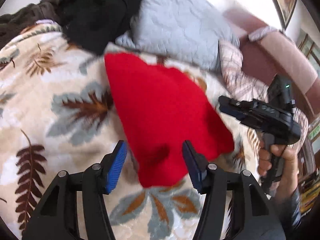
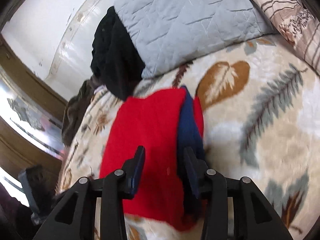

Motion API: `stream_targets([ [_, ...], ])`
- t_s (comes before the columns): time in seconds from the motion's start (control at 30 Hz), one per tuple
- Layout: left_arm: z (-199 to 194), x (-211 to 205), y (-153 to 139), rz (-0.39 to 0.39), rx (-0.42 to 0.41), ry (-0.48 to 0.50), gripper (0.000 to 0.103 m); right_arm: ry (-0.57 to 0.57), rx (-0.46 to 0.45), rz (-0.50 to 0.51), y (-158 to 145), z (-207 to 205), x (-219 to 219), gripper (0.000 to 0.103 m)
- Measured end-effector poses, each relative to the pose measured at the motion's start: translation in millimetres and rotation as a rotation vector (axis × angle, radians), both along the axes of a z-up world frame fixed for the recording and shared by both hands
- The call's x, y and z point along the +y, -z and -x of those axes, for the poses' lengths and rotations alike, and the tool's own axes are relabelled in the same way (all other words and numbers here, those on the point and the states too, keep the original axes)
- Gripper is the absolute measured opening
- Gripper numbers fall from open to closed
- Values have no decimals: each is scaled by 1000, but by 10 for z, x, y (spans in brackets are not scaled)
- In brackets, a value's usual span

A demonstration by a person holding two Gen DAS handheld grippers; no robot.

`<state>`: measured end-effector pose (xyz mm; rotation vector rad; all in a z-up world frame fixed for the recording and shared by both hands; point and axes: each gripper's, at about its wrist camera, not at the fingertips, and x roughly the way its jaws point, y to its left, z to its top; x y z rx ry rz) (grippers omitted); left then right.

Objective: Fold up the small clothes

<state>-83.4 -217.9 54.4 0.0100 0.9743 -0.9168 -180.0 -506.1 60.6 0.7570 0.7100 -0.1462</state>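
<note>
A small red garment (image 1: 162, 116) is lying on a leaf-patterned blanket (image 1: 50, 104) that is covering a bed. In the left wrist view the left gripper (image 1: 154, 158) is hovering just over the near end of the red cloth with its fingers spread wide apart and nothing between them; the blue ribbed pad (image 1: 117, 166) on one side is sitting over the blanket, while the other finger is sitting over the red fabric. The right gripper (image 1: 230, 108) is showing at the right edge of that view, held by the person's right hand (image 1: 278, 160) just beside the garment's far-right edge; its fingers are looking nearly closed from this angle, but the blur is making that hard to confirm.

In the right wrist view the right gripper (image 2: 162, 166) is hanging over the same red garment (image 2: 148, 136) with its fingers parted, a gap clearly showing between them, and no cloth is being pinched. A dark blue strip (image 2: 190, 124) is lying along the right side of the red cloth, running under the right-hand finger. Beyond the garment, a black piece of clothing (image 2: 114, 60) is piled beside a grey quilted pillow (image 2: 190, 20), and a striped pillow (image 2: 296, 20) is resting at the far right
</note>
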Motion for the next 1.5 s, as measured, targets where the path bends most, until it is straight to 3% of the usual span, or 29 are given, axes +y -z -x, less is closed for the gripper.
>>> stream_targets([
  [0.13,-114,-145,208,-42,37,1,57,-23,38,-39,178,-388,-21,42],
  [0.17,-129,-189,271,-52,49,9,58,-43,60,-49,267,-470,4,37],
  [0.2,-143,-223,334,-56,68,19,58,-45,71,-42,305,-494,23,23],
  [0.3,-134,-299,375,-72,73,38,58,-31,38,36,191,-465,64,13],
  [0.4,-83,-353,326,-89,42,48,58,-7,-22,139,-24,-364,109,11],
  [0.47,-62,-375,313,-97,28,51,58,2,22,173,41,-384,128,11],
  [0.6,-54,-435,354,-114,18,57,64,-3,159,131,409,-466,34,11],
  [0.67,-63,-453,392,-117,28,60,66,-1,151,84,498,-443,-55,10],
  [0.8,-45,-463,427,-127,23,58,67,-11,72,8,505,-282,-140,16],
  [0.9,-25,-461,423,-134,14,58,67,14,55,-34,371,-59,-105,29],
  [1.03,-9,-451,426,-137,9,56,67,17,60,24,234,94,86,37],
  [1.17,15,-449,426,-144,1,60,67,27,166,55,444,26,120,40],
  [1.37,38,-445,426,-149,-6,62,67,41,160,61,393,42,121,47],
  [1.5,23,-442,434,-147,2,61,67,44,114,123,204,-15,184,47],
])
